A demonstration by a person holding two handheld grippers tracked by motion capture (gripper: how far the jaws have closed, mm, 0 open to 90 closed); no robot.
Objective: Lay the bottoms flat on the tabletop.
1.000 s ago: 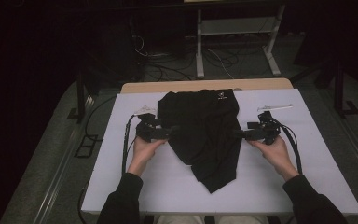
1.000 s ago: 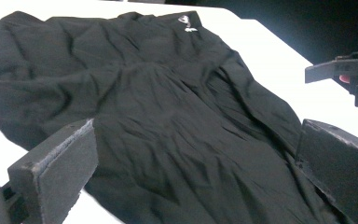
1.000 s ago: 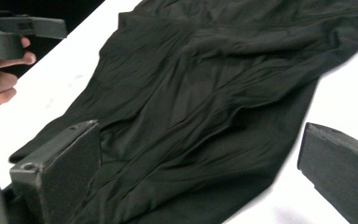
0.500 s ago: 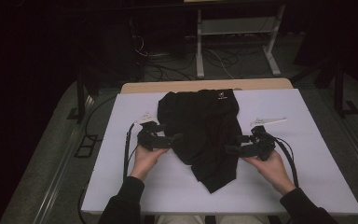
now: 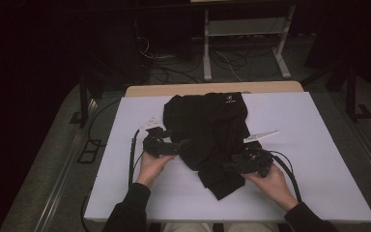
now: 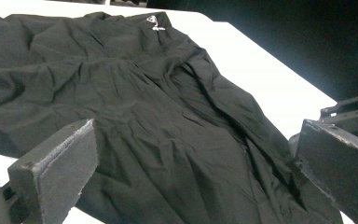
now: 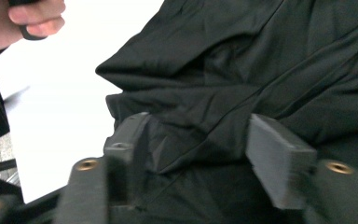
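A: Black garment (image 5: 207,130), crumpled. Lies from near the tabletop's far edge down toward the near edge, roughly mid-width. Small white logo (image 5: 230,99) on the end by the far edge. Lower end narrows to a folded flap pointing at the near edge.

B: Same cloth in the left claw view (image 6: 158,121): creased all over, logo (image 6: 152,19) at the far end, white tabletop (image 6: 261,74) bare beyond it toward the right edge.

A: Right claw (image 5: 233,166) at the garment's right side, low down, nearer the near edge than the left one. Its own view: a ridge of fabric (image 7: 200,126) sits between the two jaws. Jaws have just been closing, now about half apart. Cloth bunches against the left jaw; whether the right jaw presses it I cannot tell. No firm pinch seen.

B: Left claw (image 5: 181,145) at the garment's left edge, about mid-length. Jaws spread wide in its view, cloth lying between and beyond them, neither jaw pressing on it. Holds nothing.

A: Hands: left hand (image 5: 150,165) behind its claw, right hand (image 5: 268,180) behind the other, dark sleeves coming up over the near edge. Cables loop from both claws back toward that edge.

B: Tabletop (image 5: 319,145) white, wooden strip along the far edge. Beyond it dark floor, a white frame (image 5: 244,34), loose cables.
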